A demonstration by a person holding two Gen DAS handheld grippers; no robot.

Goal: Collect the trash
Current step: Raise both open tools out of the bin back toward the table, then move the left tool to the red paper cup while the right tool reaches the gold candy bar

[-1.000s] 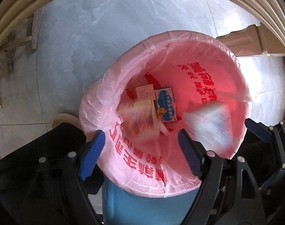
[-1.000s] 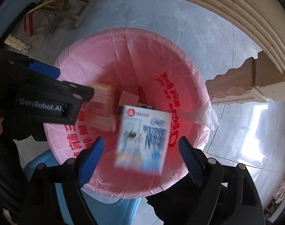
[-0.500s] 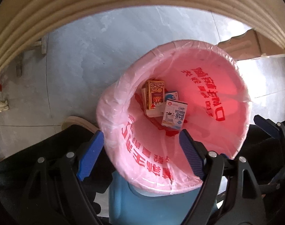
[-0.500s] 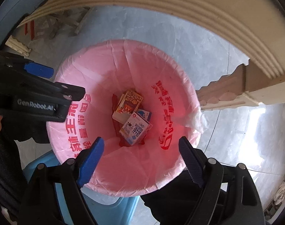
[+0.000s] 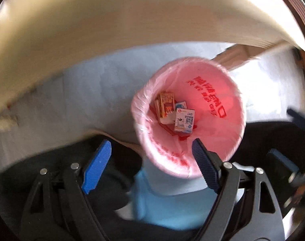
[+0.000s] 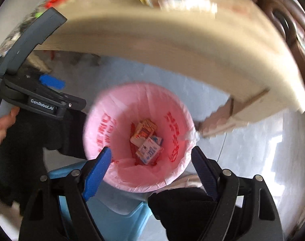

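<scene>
Since a second ago, both cartons have dropped from the jaws and settled. The white-and-blue carton (image 5: 184, 120) and the orange carton (image 5: 167, 104) now lie at the bottom of the pink-lined bin (image 5: 230, 92), touching each other. The left hand-held gripper (image 5: 150, 161) and right hand-held gripper (image 6: 150, 169) both stand wide open, holding nothing, and have risen above the bin. This deposit appears complete. Further items at the far edge of the counter (image 6: 172, 32) are too blurred to identify. The bin base is hidden.
</scene>
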